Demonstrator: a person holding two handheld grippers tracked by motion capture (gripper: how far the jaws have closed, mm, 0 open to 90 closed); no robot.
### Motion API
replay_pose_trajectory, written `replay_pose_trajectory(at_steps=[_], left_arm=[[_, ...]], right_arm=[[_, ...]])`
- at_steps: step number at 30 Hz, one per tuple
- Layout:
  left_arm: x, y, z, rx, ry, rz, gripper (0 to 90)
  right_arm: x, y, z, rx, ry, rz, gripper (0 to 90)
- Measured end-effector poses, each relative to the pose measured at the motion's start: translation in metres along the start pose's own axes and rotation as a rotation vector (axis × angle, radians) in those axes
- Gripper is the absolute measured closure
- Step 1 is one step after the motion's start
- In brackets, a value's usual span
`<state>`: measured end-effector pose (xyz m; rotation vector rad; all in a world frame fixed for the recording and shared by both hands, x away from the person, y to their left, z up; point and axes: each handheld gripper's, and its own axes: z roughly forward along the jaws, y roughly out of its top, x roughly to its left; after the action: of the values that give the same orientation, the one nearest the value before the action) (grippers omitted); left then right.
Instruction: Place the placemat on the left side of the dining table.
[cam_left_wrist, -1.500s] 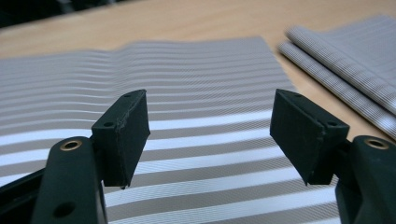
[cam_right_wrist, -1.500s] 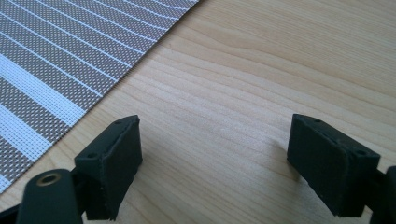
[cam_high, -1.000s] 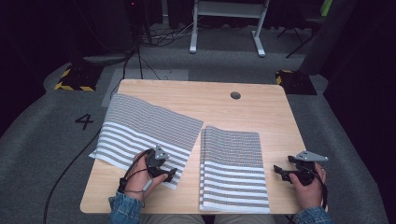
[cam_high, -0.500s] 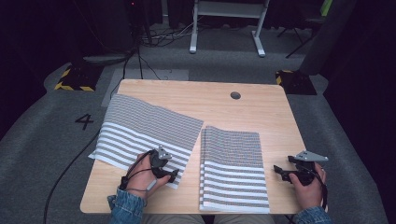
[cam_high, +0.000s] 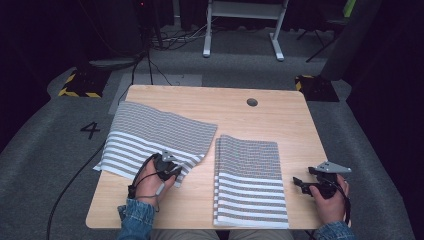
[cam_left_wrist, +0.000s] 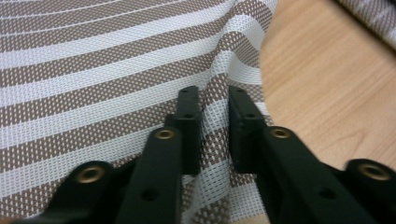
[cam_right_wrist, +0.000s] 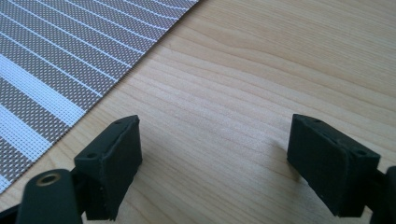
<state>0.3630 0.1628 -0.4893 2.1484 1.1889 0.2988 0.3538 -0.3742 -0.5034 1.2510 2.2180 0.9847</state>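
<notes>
Table: my wooden table (cam_high: 280, 117) has two striped mats on it, and a small round hole (cam_high: 252, 102) near the far edge.

Left mat: the left striped mat (cam_high: 155, 135) lies spread out on my left side of the table, turned a bit crooked. Its near corner is bunched up into a little fold.

Left tongs: my left gripper (cam_high: 170, 169) sits at that near corner. In the left gripper view, my left gripper (cam_left_wrist: 215, 116) has its jaws close together with the raised fold of the left striped mat (cam_left_wrist: 93, 70) squeezed between them — it is pinching the cloth.

Right mat: the right striped mat (cam_high: 250, 182) lies flat and straight in front of me, just beside the left one. Its near edge comes close to the table's near edge.

Right tongs: my right gripper (cam_high: 303, 183) is over bare wood to the right of that mat, near it but not touching. In the right gripper view, my right gripper (cam_right_wrist: 215, 154) has its jaws wide apart — just wood between them. The edge of the right striped mat (cam_right_wrist: 60, 60) shows at the upper left there.

Hands: my left hand (cam_high: 150, 182) and my right hand (cam_high: 331, 204) each hold one gripper, and a blue sleeve (cam_high: 134, 220) covers my left arm.
</notes>
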Motion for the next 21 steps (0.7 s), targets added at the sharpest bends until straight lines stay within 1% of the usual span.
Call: replay_pose_trajectory(at_steps=[2,5,7,8,9,10,12,13,14,15,16,17,18,19,21], left_arm=[[0.003,-0.002,0.000,-0.025,-0.005,-0.026,82.2],[0.002,-0.001,-0.003,-0.074,0.004,-0.019,85.3],[0.001,0.000,-0.010,-0.126,0.008,-0.027,86.1],[0.001,0.001,-0.015,-0.169,0.000,-0.030,86.3],[0.001,0.002,-0.017,-0.191,-0.008,-0.027,86.5],[0.001,0.003,-0.022,-0.213,-0.020,-0.013,86.6],[-0.001,0.004,-0.028,-0.262,-0.041,-0.004,86.8],[-0.003,0.005,-0.031,-0.276,-0.048,0.002,86.9],[-0.006,0.006,-0.034,-0.296,-0.065,0.017,86.9],[-0.009,0.007,-0.037,-0.304,-0.081,0.029,86.9],[-0.012,0.007,-0.039,-0.309,-0.096,0.052,86.9],[-0.015,0.007,-0.041,-0.309,-0.109,0.060,86.9],[-0.019,0.008,-0.044,-0.306,-0.138,0.080,86.8],[-0.022,0.007,-0.047,-0.303,-0.146,0.095,86.8],[-0.030,0.005,-0.056,-0.296,-0.172,0.141,86.8]], right_arm=[[0.000,0.000,0.000,0.001,0.002,0.001,17.7],[0.000,0.000,0.000,0.001,0.002,-0.001,17.6],[0.000,0.000,0.000,0.001,0.003,-0.001,17.6],[0.000,0.000,0.000,0.001,0.002,-0.001,17.6],[0.000,0.000,0.000,0.001,0.002,-0.001,17.6],[0.000,0.000,0.000,0.001,0.002,-0.001,17.7],[0.000,0.000,0.000,0.001,0.002,-0.001,17.6],[0.000,0.000,0.000,0.001,0.002,-0.001,17.7],[0.000,0.000,0.000,0.001,0.002,-0.001,17.6],[0.000,0.000,0.000,0.001,0.002,-0.001,17.6],[0.000,0.000,0.000,0.001,0.002,-0.001,17.6],[0.000,0.000,0.000,0.001,0.002,-0.001,17.6],[0.000,0.000,0.000,0.001,0.002,-0.001,17.7],[0.000,0.000,0.000,0.001,0.002,-0.001,17.6],[0.000,0.000,0.000,0.002,0.003,-0.001,17.6]])
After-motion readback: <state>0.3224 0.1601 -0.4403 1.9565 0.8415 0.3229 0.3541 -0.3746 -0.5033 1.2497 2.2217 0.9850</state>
